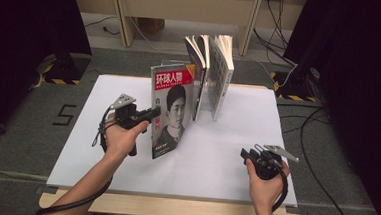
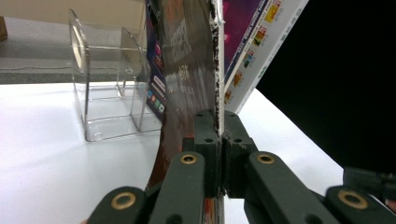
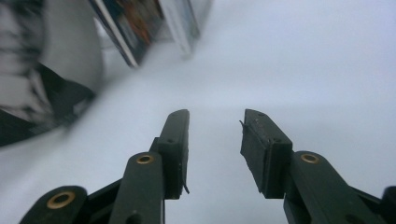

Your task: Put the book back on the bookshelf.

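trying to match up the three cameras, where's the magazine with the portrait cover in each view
High view: the magazine stands upright left of centre, its edge clamped by the left gripper.
Left gripper view: its edge rises straight up from between the shut jaws, centre frame.
Right gripper view: the blurred portrait cover sits at the far left.
Shared landmark: the white table top.

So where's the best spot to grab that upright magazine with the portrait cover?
By its free vertical edge, from the person's left, as the left gripper does: the magazine stands on end, its thin edge fitting between shut jaws.
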A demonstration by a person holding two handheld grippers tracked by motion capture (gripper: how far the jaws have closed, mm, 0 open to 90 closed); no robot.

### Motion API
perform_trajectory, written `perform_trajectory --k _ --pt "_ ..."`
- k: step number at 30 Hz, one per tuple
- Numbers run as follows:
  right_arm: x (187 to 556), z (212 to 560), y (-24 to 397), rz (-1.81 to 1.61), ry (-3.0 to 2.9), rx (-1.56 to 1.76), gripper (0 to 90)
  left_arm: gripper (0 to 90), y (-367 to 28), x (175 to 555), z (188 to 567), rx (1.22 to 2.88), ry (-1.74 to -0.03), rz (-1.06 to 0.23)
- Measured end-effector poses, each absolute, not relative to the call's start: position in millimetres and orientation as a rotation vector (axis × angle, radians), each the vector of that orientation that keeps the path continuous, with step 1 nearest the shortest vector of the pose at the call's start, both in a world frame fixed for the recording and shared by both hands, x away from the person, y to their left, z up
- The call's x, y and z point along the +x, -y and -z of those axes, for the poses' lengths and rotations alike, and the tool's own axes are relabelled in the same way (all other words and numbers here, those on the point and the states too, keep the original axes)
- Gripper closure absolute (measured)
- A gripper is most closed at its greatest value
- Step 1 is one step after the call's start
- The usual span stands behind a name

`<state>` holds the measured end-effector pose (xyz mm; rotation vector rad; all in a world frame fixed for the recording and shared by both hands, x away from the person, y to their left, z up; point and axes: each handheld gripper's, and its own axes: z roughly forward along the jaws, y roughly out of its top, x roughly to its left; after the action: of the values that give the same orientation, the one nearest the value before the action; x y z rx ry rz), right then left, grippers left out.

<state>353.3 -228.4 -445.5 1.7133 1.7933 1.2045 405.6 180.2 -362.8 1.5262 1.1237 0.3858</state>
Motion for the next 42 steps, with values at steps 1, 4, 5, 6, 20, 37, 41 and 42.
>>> perform_trajectory --k 1,4,5,6,20,37,41,42 --pt "352.0 450.2 230.1 -1.198 -1.786 1.725 61.6 86.6 -181.3 405.9 362.4 1.523 -1.127 -0.384" --pt "351.0 460.5 234.0 -1.164 -1.794 1.745 61.4 86.6 -184.6 405.7 360.7 1.515 -1.13 -0.384" --pt "351.6 461.7 235.7 -1.161 -1.792 1.735 61.4 86.6 -185.3 405.4 360.0 1.513 -1.131 -0.386" --pt "351.8 462.3 236.1 -1.161 -1.789 1.74 61.4 86.6 -186.3 405.1 358.7 1.511 -1.129 -0.389" --pt "349.2 471.1 235.7 -1.153 -1.798 1.762 61.4 86.6 -196.6 406.8 347.4 1.484 -1.126 -0.43" --pt "349.1 474.3 238.7 -1.155 -1.797 1.781 61.8 86.6 -204.0 428.0 326.9 1.483 -1.12 -0.511" --pt "348.8 474.2 237.8 -1.155 -1.791 1.793 61.8 86.7 -203.2 434.4 324.1 1.494 -1.115 -0.512" --pt "349.2 474.5 238.3 -1.154 -1.797 1.78 61.8 86.7 -203.2 435.9 323.9 1.496 -1.115 -0.506"
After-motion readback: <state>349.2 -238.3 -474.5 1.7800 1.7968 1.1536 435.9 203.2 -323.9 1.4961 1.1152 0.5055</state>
